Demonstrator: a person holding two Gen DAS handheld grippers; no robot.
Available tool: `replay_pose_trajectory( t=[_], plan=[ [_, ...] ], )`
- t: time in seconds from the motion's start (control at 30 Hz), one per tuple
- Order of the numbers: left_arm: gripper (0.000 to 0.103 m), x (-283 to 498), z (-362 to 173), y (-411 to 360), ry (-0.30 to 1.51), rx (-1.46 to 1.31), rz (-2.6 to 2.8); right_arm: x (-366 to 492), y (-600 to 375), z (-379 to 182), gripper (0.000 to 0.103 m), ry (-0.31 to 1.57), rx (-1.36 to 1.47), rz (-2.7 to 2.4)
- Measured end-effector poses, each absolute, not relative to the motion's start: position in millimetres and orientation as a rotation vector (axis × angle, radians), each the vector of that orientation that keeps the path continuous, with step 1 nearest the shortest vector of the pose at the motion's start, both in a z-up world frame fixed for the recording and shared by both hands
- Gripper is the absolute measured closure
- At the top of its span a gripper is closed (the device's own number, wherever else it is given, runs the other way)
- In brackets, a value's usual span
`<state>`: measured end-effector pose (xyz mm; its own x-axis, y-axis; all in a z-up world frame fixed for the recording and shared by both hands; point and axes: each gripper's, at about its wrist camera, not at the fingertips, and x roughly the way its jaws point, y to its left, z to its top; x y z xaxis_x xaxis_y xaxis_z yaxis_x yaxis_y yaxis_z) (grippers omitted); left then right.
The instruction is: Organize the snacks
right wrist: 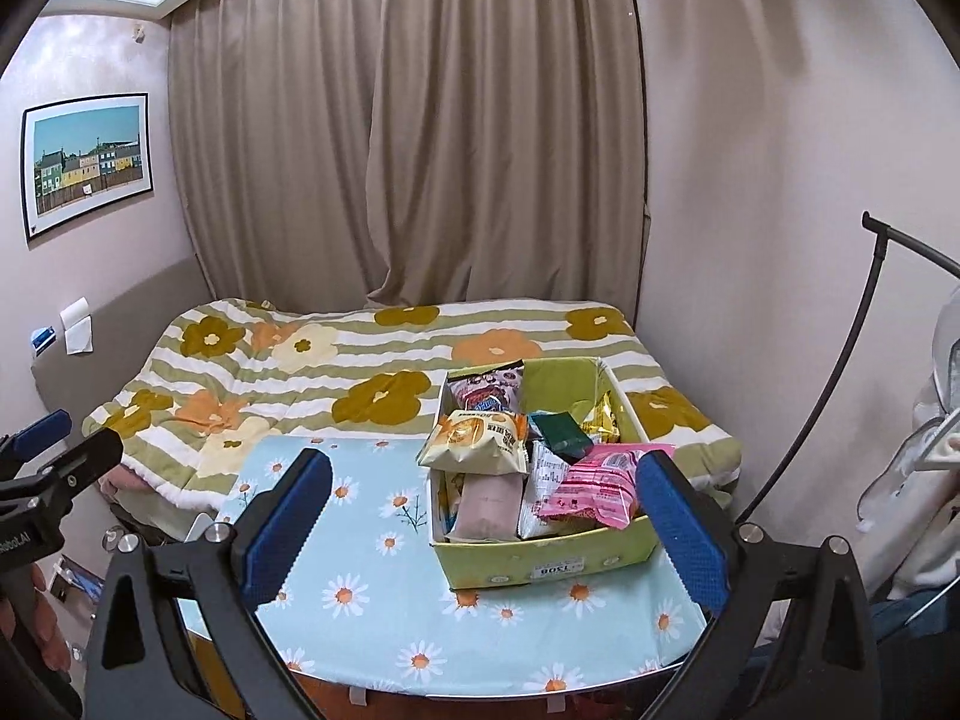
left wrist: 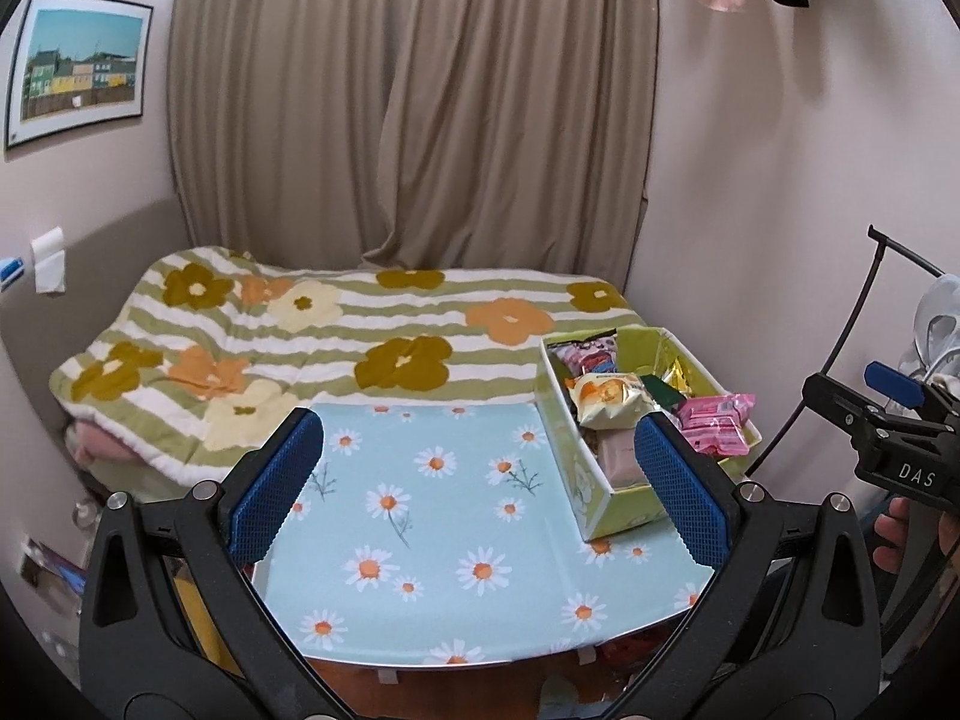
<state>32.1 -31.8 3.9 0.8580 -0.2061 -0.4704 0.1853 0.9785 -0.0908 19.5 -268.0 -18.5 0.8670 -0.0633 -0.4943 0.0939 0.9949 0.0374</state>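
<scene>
Green cardboard box (right wrist: pixel 540 564) packed with snacks sits on the right side of my daisy-print table (left wrist: pixel 420 510), its far end toward the striped floral blanket (left wrist: pixel 300 324) on the bed behind. My left gripper (left wrist: pixel 480 480) hangs over the table's bare left half with its blue pads (left wrist: pixel 276 486) spread wide and nothing between them; its right pad overlaps the box's near corner in the left wrist view, though I cannot tell whether it touches. My right gripper (right wrist: pixel 486 522) is likewise spread and empty, its fingers framing the box from the front.

Inside the box, a yellow bag (right wrist: pixel 477 441) lies on top at the left, with a dark printed pack (right wrist: pixel 489 390) standing behind it. A pink bag (right wrist: pixel 600 489) rests at the near right corner, a brown bar (right wrist: pixel 489 504) lies near left, a white wrapper (right wrist: pixel 549 480) is wedged between those two, and a dark green packet (right wrist: pixel 561 429) sits at the centre. A gold wrapper (right wrist: pixel 606 420) leans on the right wall.

Beige curtains (left wrist: pixel 408 108) close off the back wall, and a framed picture (left wrist: pixel 78 69) hangs at left.
</scene>
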Motion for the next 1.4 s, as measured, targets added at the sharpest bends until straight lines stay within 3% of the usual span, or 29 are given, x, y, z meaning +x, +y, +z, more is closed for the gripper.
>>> replay_pose_trajectory(
  t=[1.4],
  plan=[
    [0.000, 18, 3, -32, 0.504, -0.019, -0.198, 10, -271, -22, 0.002, 0.517, 0.073, -0.081]
  ],
)
